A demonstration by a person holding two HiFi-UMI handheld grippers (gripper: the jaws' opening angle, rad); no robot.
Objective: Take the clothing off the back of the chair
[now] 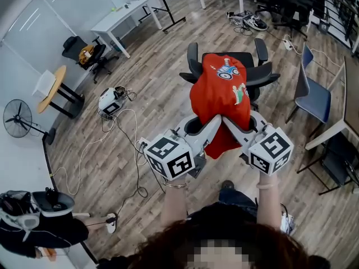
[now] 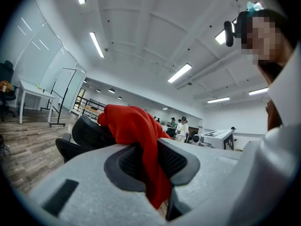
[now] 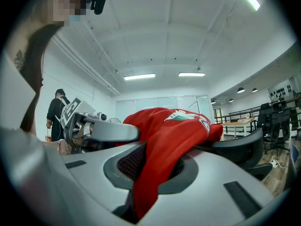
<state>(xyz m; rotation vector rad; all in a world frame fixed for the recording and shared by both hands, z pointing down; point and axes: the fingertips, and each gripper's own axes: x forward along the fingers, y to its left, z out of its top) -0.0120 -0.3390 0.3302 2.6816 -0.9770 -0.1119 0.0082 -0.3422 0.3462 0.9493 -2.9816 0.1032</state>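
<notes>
A red shirt (image 1: 220, 97) with a cartoon print hangs over the back of a black office chair (image 1: 261, 74) in the head view. My left gripper (image 1: 215, 120) and right gripper (image 1: 227, 122) meet at its lower middle, each shut on a fold of the cloth. In the left gripper view the red shirt (image 2: 141, 135) runs between the pads and hangs below them, with the chair (image 2: 84, 135) behind. In the right gripper view the red shirt (image 3: 164, 145) is pinched the same way and my left gripper (image 3: 101, 131) shows alongside.
A blue chair (image 1: 314, 97) and a table edge (image 1: 350, 102) stand at the right. Cables (image 1: 126, 144) trail over the wooden floor at the left, near a white device (image 1: 110, 101). A fan (image 1: 17, 118), a round table (image 1: 51, 87) and a white desk (image 1: 120, 14) stand further left.
</notes>
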